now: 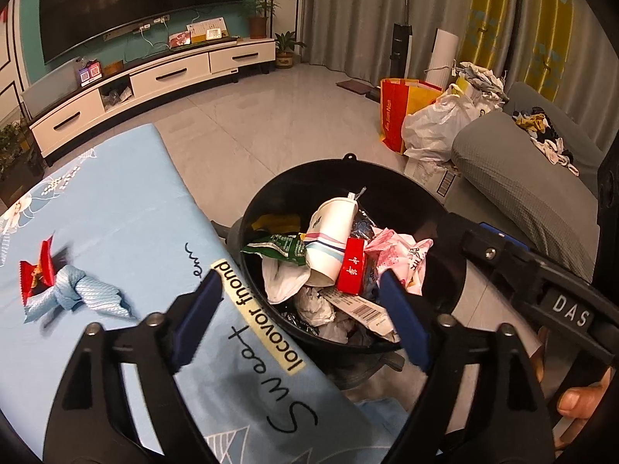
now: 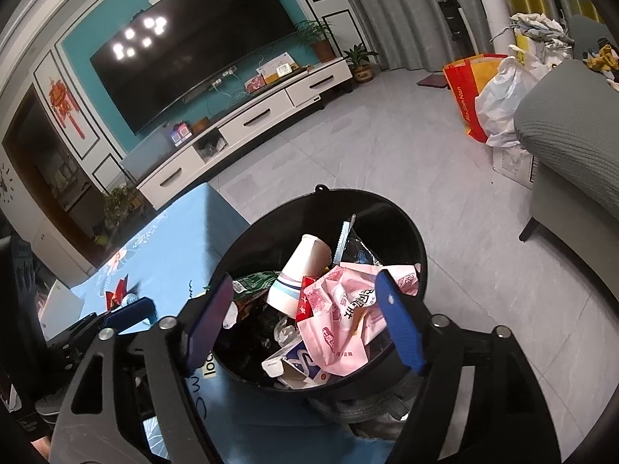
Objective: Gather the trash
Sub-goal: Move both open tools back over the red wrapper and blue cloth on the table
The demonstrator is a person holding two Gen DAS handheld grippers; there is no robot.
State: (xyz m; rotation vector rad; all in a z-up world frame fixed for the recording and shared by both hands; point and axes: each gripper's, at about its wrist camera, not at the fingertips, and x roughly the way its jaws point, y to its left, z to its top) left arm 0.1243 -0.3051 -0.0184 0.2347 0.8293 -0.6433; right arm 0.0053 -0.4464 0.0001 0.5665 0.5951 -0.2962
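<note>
**Both grippers spread above a full bin**

Grey floor tiles (image 2: 348, 147) run back to a white TV cabinet (image 1: 154, 77) under a large dark television (image 2: 193, 62), with a grey sofa (image 1: 514, 170) and a heap of shopping bags (image 1: 418, 116) on the right. Nearer the cameras, a light blue printed cloth (image 1: 127, 212) covers a surface, and a black trash bin (image 1: 278, 189) stands just beside its edge.

The bin is heaped with rubbish: a white paper cup (image 1: 329, 239) lying tilted, a red box (image 1: 352, 270) against it, a green wrapper (image 1: 282, 249), pink printed paper (image 2: 340, 309) and crumpled white tissue (image 1: 315, 305).

On the cloth, well apart from the bin, lie a red snack wrapper (image 1: 38, 270) and a crumpled pale blue wrapper (image 1: 77, 294), touching each other.

The left gripper (image 1: 298, 305) hangs over the bin's near rim with its blue fingers (image 1: 402, 321) wide apart and nothing between them. The right gripper (image 2: 305, 309) sits above the pink paper, jaws likewise spread and clamped on nothing. A fingertip of the person's hand (image 1: 580, 398) shows at the lower right of the left wrist view
</note>
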